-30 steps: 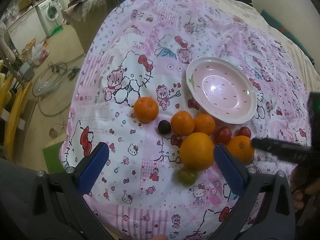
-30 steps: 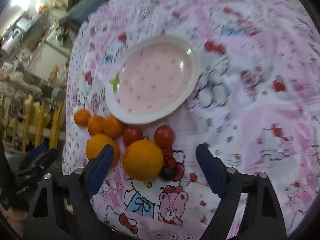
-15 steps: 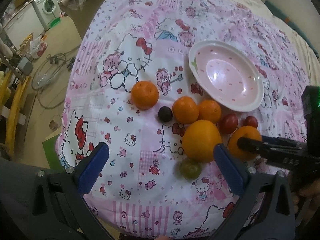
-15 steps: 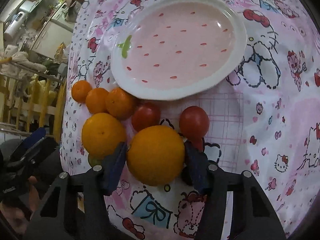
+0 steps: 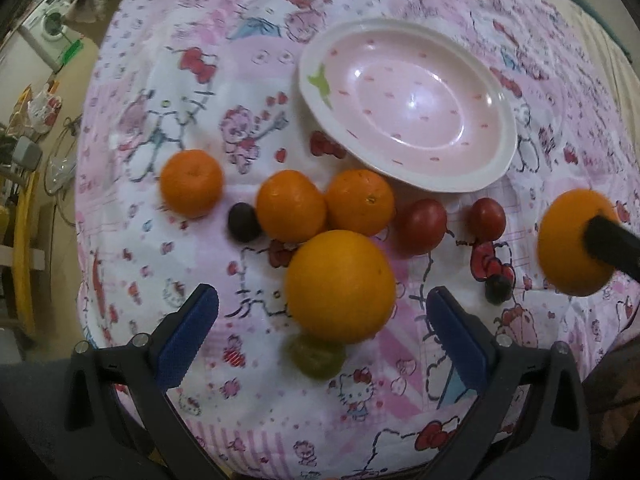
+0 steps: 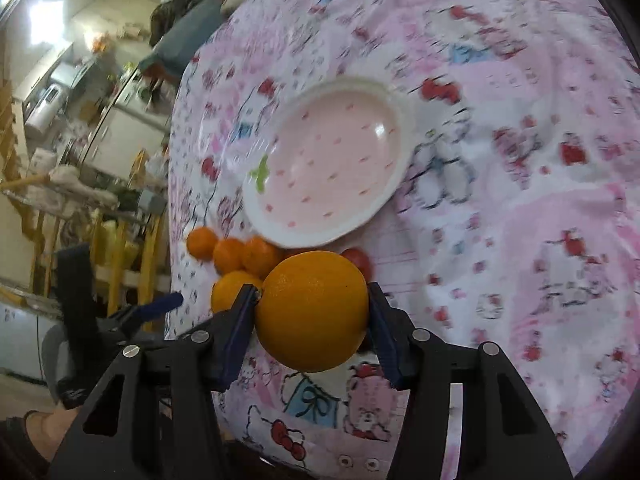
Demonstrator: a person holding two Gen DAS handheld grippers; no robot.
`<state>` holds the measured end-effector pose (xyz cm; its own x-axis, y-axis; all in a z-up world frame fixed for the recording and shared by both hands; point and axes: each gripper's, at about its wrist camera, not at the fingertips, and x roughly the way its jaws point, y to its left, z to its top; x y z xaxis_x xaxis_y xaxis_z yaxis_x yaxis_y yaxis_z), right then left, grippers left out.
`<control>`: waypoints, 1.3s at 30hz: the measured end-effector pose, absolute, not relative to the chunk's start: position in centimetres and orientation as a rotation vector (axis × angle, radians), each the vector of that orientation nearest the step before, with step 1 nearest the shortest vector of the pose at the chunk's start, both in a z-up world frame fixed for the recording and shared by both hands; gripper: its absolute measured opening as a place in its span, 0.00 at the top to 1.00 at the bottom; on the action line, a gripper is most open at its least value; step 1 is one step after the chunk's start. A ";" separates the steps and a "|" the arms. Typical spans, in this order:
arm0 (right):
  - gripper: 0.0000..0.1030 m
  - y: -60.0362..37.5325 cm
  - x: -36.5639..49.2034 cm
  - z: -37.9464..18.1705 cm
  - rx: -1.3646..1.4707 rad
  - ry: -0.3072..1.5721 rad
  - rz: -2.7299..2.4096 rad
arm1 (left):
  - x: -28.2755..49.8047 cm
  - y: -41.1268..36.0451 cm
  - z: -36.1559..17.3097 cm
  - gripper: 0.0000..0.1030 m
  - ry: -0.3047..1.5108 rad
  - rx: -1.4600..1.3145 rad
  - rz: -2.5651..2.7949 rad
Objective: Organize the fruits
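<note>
Nearest the right wrist camera, the right tool (image 6: 312,312) has its blue ribbed pads clamped on either side of a large round orange (image 6: 314,310) with a dimpled, glossy peel; the fruit fills the whole gap between the black plastic arms. From the left wrist view that same orange (image 5: 572,240) sits off to the right, one dark finger across it.

The left tool (image 5: 322,334) stands wide apart, gripping nothing. Between its blue textured pads lies a small dull green fruit (image 5: 314,356), and just beyond it, touching, a second big orange (image 5: 340,286), smooth and nearly spherical, resting on the soft printed cloth (image 5: 248,120), a pink and white cartoon-cat fabric.

Farther on come two mandarins (image 5: 324,208) pressed side by side, a small dark plum-like fruit (image 5: 244,222) to their left, and a third mandarin (image 5: 191,183) standing apart. Two shiny red tomatoes (image 5: 424,226) lie to the right, with a small dark berry (image 5: 498,290) nearer.

Beyond them is a shallow oval dish (image 5: 508,128), glazed pink with red flecks, a white rim and a green leaf mark.
</note>
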<state>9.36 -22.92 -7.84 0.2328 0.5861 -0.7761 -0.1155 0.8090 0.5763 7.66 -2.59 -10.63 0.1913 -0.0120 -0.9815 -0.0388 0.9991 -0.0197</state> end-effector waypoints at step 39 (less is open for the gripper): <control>0.45 -24.1 8.5 -5.7 0.417 1.188 0.469 | 6.4 -4.1 -8.9 0.46 1.330 -0.053 -0.103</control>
